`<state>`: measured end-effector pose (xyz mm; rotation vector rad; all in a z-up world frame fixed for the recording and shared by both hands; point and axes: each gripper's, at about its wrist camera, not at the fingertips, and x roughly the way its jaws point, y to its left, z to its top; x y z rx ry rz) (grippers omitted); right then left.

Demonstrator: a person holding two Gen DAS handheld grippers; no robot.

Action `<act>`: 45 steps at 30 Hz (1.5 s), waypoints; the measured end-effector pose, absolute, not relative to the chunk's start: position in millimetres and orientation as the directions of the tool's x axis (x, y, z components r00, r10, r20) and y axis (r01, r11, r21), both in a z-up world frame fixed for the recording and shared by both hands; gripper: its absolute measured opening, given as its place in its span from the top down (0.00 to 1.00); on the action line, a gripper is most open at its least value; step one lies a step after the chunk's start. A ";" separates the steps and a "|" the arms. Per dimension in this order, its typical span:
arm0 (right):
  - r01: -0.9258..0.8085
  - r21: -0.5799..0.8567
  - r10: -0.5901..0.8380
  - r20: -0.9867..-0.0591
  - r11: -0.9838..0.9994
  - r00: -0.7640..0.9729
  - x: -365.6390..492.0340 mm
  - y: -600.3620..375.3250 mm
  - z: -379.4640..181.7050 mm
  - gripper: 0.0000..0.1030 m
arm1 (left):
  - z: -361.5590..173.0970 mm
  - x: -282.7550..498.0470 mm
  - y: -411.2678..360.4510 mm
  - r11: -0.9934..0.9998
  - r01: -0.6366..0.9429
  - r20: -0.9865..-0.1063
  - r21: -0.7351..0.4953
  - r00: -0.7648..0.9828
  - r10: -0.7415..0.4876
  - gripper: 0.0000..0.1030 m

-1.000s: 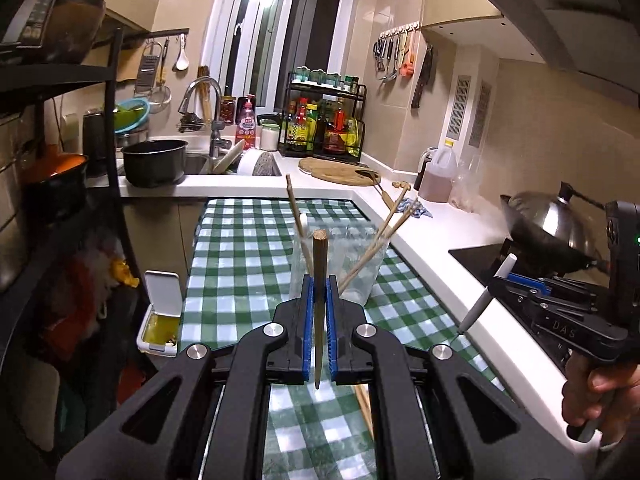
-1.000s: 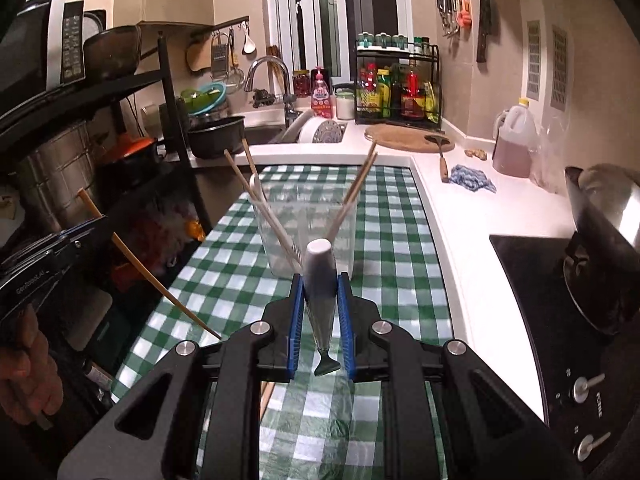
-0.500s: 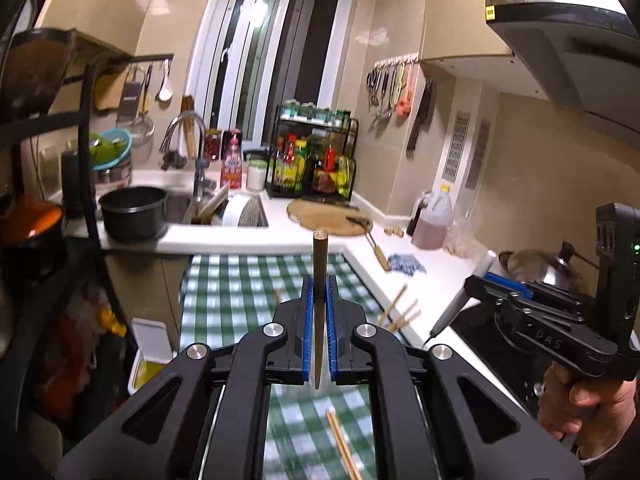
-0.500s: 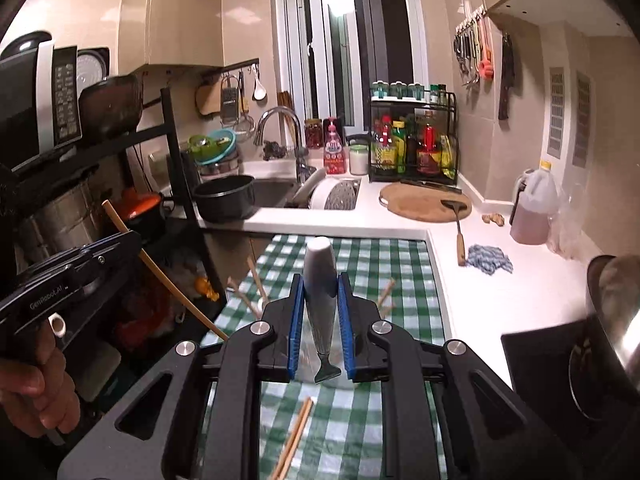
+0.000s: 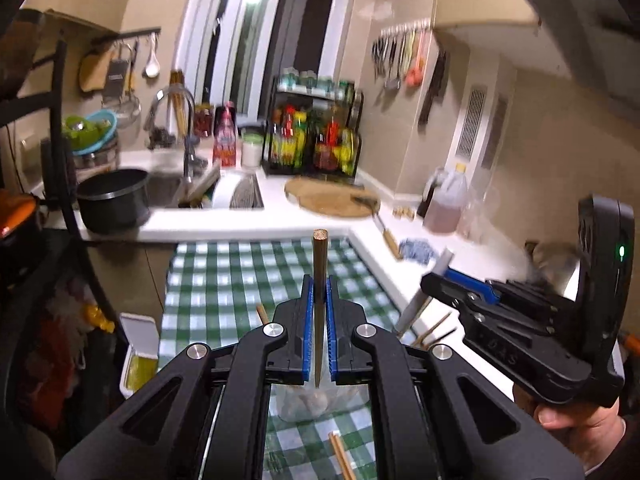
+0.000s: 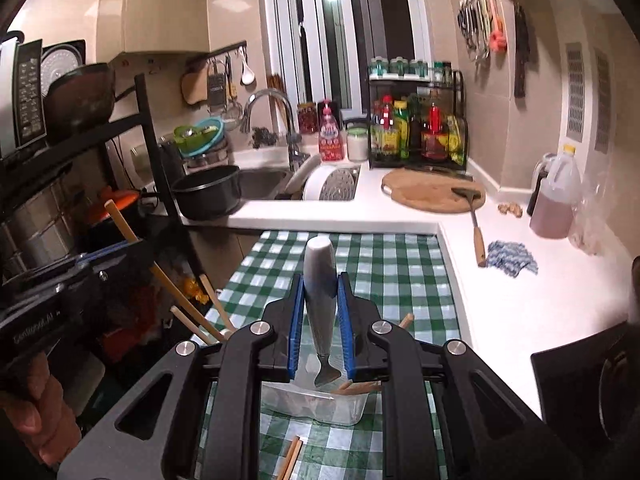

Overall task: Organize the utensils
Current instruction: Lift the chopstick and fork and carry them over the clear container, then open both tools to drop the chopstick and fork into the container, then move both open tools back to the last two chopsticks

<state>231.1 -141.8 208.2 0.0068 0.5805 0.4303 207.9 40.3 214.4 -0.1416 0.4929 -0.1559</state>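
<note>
My left gripper [image 5: 318,284] is shut on a wooden chopstick [image 5: 319,312] that stands upright between the blue pads. My right gripper [image 6: 320,284] is shut on a grey-handled utensil [image 6: 319,276], handle up and metal end down. A clear plastic container [image 6: 316,404] sits on the green checked cloth directly under both grippers, with several chopsticks [image 6: 212,304] leaning in it. The container [image 5: 308,404] is mostly hidden behind my left gripper. Each gripper shows in the other's view: the right gripper [image 5: 434,286] at the right, the left gripper [image 6: 120,250] at the left. Loose chopsticks [image 6: 292,460] lie on the cloth.
A white counter [image 6: 400,216] wraps the far and right sides, with a round cutting board [image 6: 432,192], a spatula [image 6: 478,232], a blue rag [image 6: 512,260] and an oil jug [image 6: 554,200]. A black pot [image 6: 208,192] sits by the sink. A black rack [image 6: 80,136] stands left and a stove [image 6: 580,380] right.
Both grippers have moved forward and slightly up, keeping hold of the chopstick and the utensil. The clear container, earlier ahead of the fingers, now lies beneath them.
</note>
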 end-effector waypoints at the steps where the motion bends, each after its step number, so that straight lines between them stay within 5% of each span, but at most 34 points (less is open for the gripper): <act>1: -0.395 0.133 0.400 -0.546 0.909 0.736 235.2 -141.2 200.1 0.84 | 209.1 210.6 39.1 0.979 0.114 -0.471 -0.169 0.863 -0.182 0.94; 7: -0.404 0.141 0.400 -0.612 0.904 0.682 246.3 -140.1 171.8 0.82 | 181.4 225.1 34.7 0.980 0.113 -0.536 -0.166 0.823 -0.186 0.94; 10: -0.383 0.122 0.373 -0.611 0.916 0.698 243.3 -144.1 172.8 0.72 | 182.1 221.5 36.3 0.980 0.106 -0.531 -0.171 0.828 -0.182 0.93; 23: -0.354 0.060 0.333 -0.513 0.933 0.791 160.8 -171.2 209.9 0.72 | 215.7 148.6 29.8 0.991 0.066 -0.436 -0.120 0.893 -0.112 0.93; 35: -0.340 0.092 0.337 -0.514 0.936 0.789 63.6 -180.0 185.5 0.72 | 186.0 72.2 36.8 0.988 0.038 -0.434 -0.148 0.895 -0.099 0.93; 37: -0.315 0.127 0.333 -0.523 0.941 0.785 52.2 -184.3 172.2 0.78 | 171.1 59.3 40.5 0.989 0.031 -0.438 -0.145 0.894 -0.093 0.93; 39: -0.317 0.157 0.350 -0.545 0.935 0.762 42.3 -182.7 153.3 0.95 | 150.6 46.5 44.4 0.990 0.018 -0.453 -0.138 0.888 -0.080 0.93; 45: -0.323 0.185 0.363 -0.643 0.928 0.675 18.9 -166.3 78.2 0.96 | 89.5 18.2 60.1 0.989 0.001 -0.503 -0.148 0.861 -0.076 0.93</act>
